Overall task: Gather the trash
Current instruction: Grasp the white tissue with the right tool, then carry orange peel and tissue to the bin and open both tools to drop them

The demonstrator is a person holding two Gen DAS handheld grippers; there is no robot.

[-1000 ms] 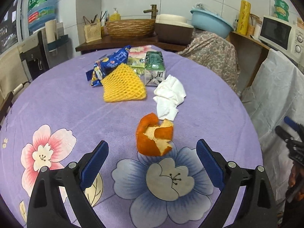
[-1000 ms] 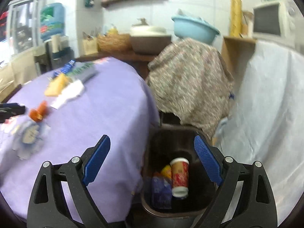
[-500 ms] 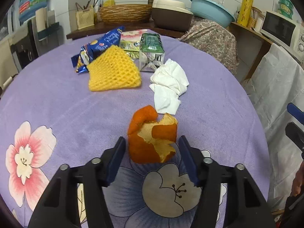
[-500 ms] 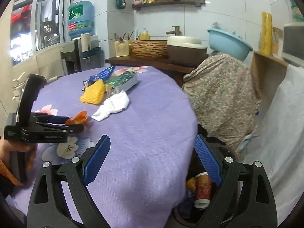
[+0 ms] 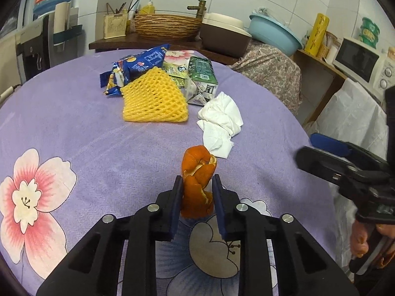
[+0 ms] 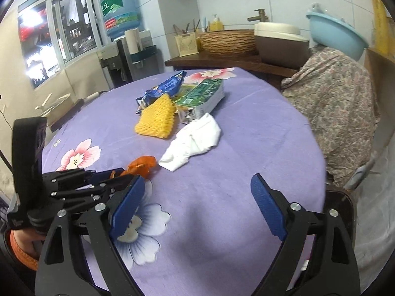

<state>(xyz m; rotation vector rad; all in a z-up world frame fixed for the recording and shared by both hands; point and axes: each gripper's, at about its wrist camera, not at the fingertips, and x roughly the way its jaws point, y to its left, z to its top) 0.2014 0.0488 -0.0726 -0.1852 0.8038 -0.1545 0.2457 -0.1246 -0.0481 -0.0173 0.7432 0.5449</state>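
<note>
Left tool (image 5: 197, 185) grips the curled orange peel (image 5: 198, 172) on the purple flowered counter (image 5: 74, 123); right tool (image 6: 195, 197) gapes empty nearby.

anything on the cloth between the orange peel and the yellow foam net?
Nothing. In the left wrist view only bare purple tablecloth separates the orange peel, clamped in the left gripper, from the yellow foam net. The white tissue lies off to the right.

Even indoor light, bright window (image 6: 44, 46) glare, soft shadows, strong fisheye bending, dark corners
</note>
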